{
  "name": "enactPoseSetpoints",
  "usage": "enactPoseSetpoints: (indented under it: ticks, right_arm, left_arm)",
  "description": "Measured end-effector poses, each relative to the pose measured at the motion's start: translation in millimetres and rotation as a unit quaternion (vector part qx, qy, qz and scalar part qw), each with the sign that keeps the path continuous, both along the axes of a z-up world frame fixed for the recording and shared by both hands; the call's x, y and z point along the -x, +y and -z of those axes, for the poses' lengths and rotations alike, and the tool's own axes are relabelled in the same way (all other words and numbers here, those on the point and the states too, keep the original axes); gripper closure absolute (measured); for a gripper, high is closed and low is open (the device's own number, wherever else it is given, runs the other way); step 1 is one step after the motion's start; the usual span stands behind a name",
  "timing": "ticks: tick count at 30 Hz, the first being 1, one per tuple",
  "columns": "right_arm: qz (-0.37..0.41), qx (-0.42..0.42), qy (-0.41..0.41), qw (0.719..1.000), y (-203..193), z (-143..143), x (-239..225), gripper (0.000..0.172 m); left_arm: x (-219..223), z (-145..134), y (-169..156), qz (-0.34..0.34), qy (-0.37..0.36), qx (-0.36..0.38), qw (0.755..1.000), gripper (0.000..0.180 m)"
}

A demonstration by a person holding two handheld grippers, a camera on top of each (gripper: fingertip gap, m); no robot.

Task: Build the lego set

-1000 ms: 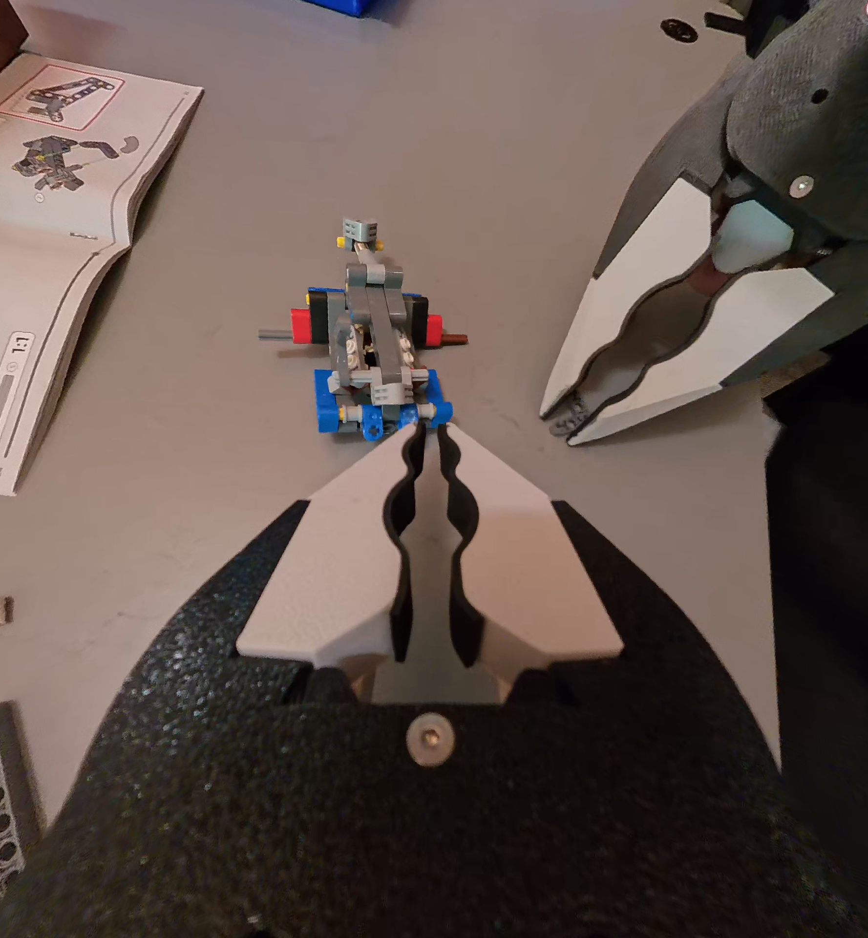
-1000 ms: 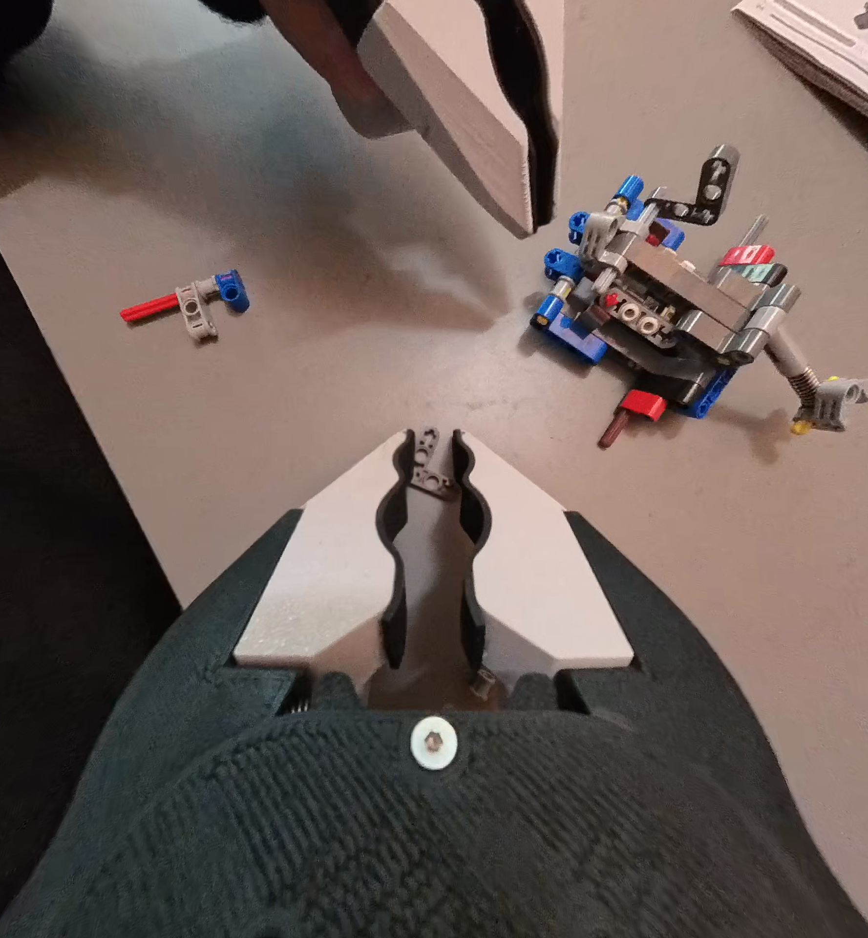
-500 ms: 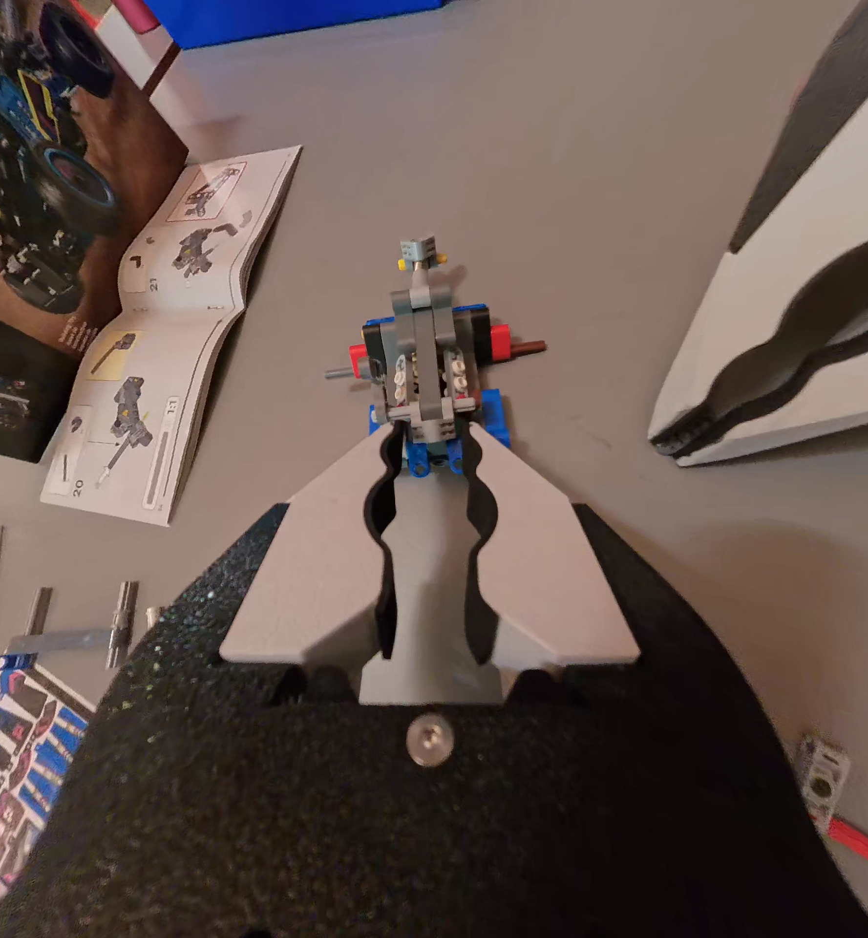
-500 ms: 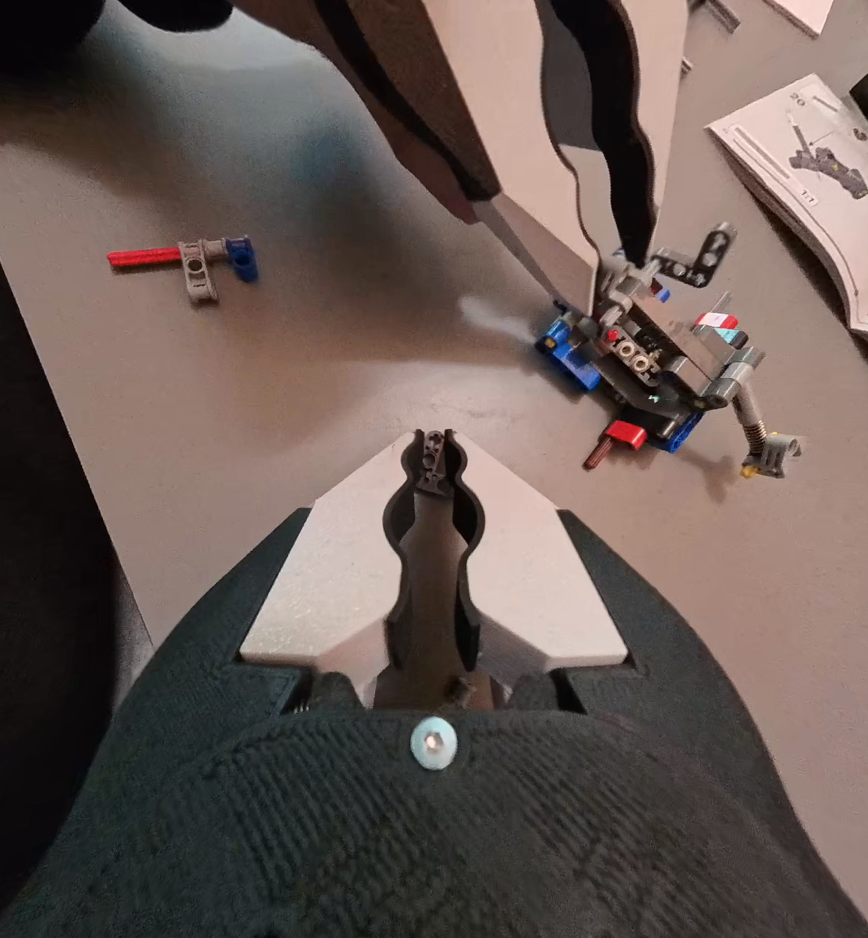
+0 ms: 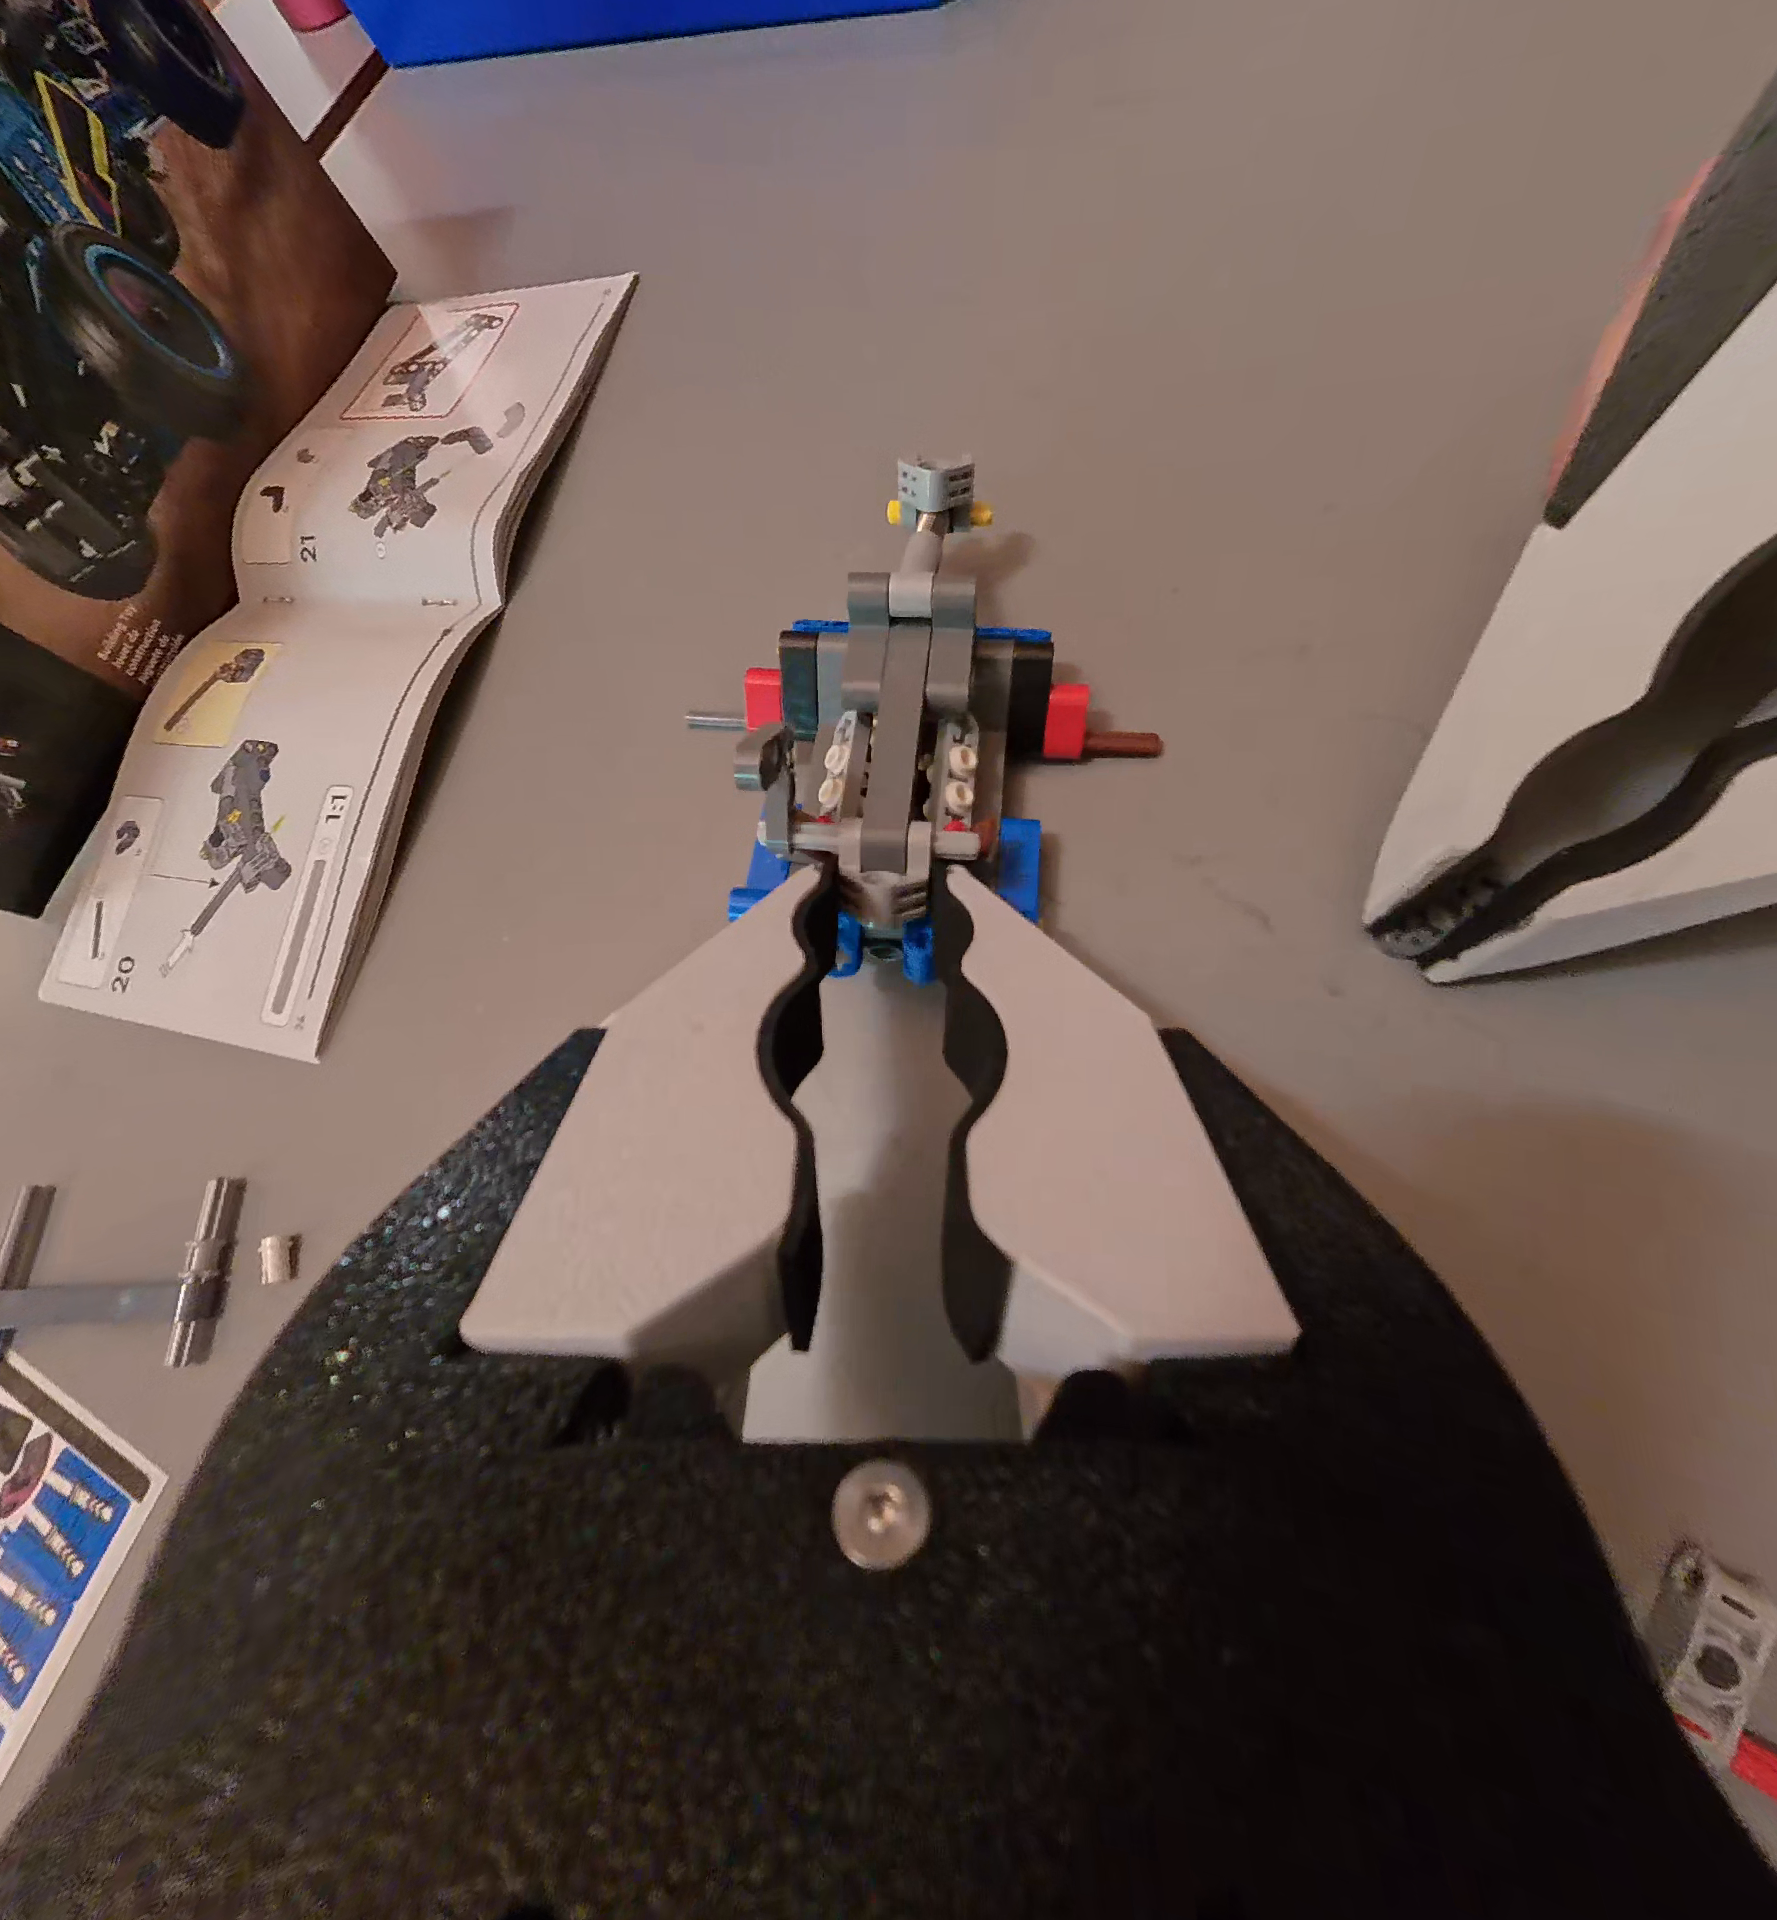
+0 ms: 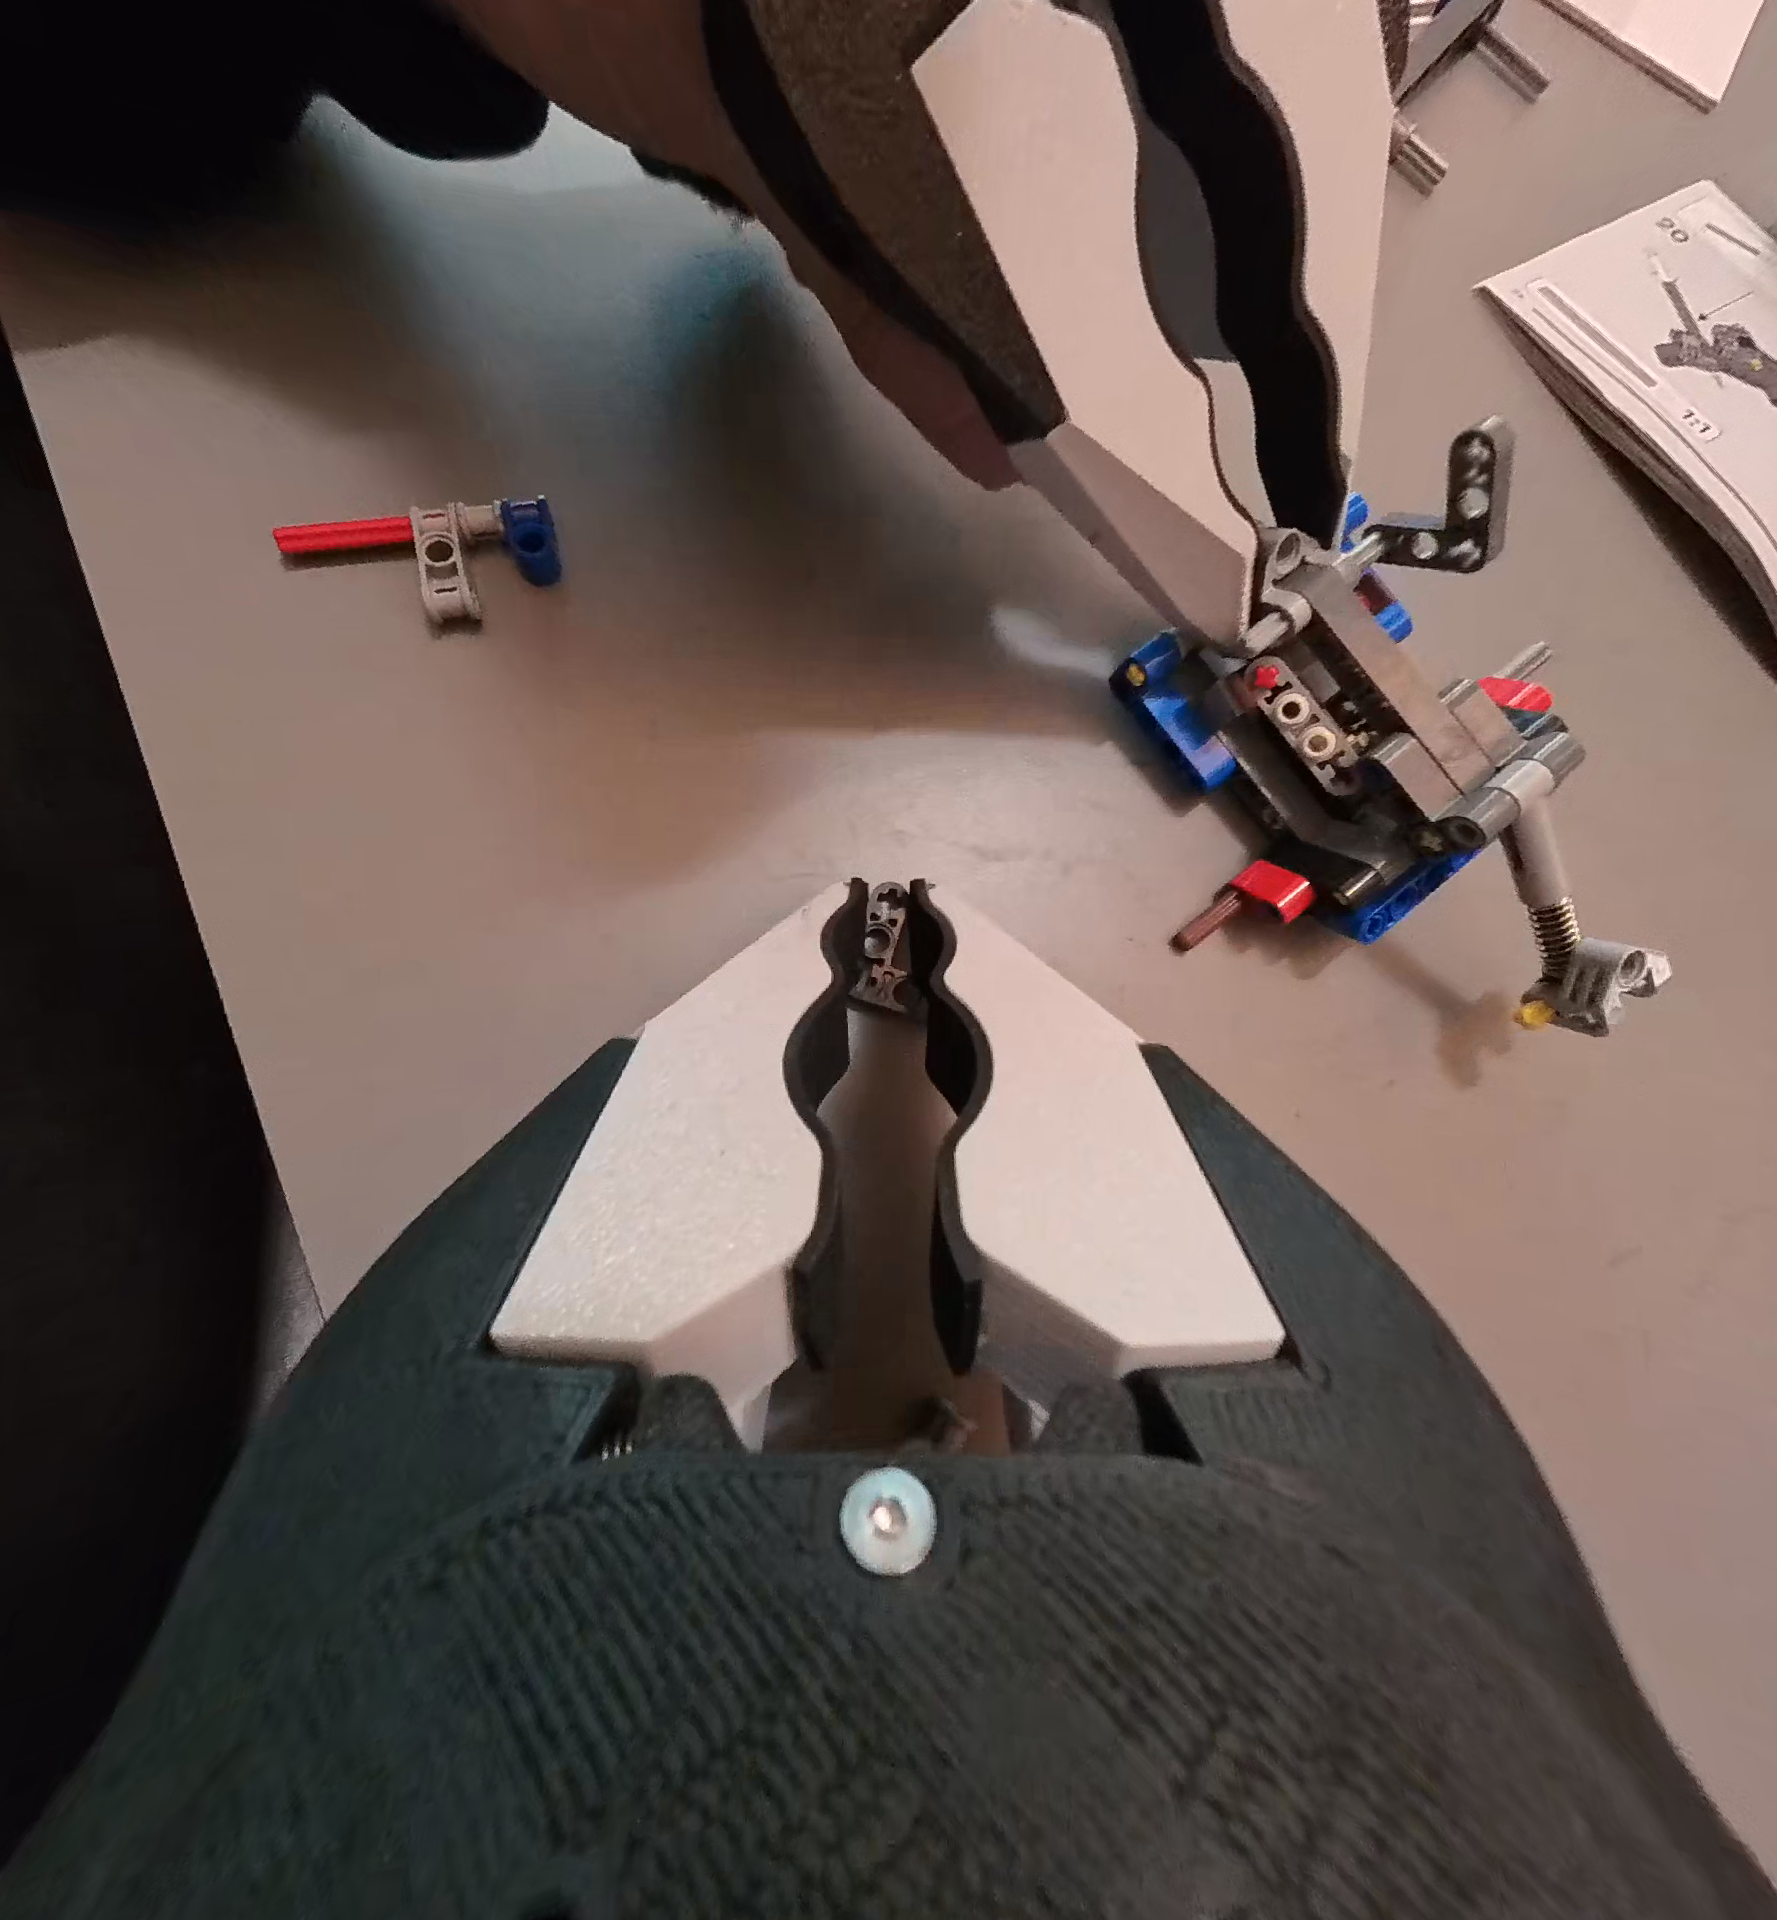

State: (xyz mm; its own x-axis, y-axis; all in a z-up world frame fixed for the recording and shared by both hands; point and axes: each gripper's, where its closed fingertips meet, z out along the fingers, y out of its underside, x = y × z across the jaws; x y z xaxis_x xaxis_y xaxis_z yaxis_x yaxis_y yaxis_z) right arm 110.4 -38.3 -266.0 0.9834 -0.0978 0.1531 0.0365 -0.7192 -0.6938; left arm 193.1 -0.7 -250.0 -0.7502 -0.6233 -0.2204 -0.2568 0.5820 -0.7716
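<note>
A brick model (image 5: 905,727) of grey, black, blue and red parts lies on the grey table (image 5: 1227,416). My left gripper (image 5: 884,894) is shut on the light grey connector at the model's near end, one pad on each side of it. The right wrist view shows the same grip (image 6: 1268,582) on the model (image 6: 1351,727). My right gripper (image 6: 889,904) is shut on a small dark grey connector piece (image 6: 882,956) and holds it above the table, left of the model. It also shows in the left wrist view (image 5: 1424,930), right of the model.
An open instruction booklet (image 5: 344,644) and a printed box (image 5: 63,312) lie to the left. Metal-grey axles (image 5: 203,1278) and a sticker sheet (image 5: 11,1507) lie near left. A red axle with grey and blue connectors (image 6: 427,540) lies apart. A blue bin (image 5: 603,21) stands at the back.
My left gripper was shut just short of the model; it opened, moved forward and now grips the grey end connector. My right gripper kept its dark piece and came closer.
</note>
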Motion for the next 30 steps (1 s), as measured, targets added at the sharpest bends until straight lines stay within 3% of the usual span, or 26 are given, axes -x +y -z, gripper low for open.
enactPoseSetpoints:
  ticks: [5,16,30]
  right_arm:
    - [-0.006,0.004,-0.002,1.0,0,0,0,0.167]
    - [-0.021,0.015,-0.006,1.0,3,0,4,0.167]
    - [-0.047,0.005,-0.004,0.999,7,0,12,0.167]
  left_arm:
    - [0,-1,-1,-0.001,0.0,0.006,1.0,0.167]
    - [5,-2,3,0.004,0.001,-0.066,0.998,0.167]
    - [12,-5,15,0.013,0.03,-0.051,0.998,0.167]
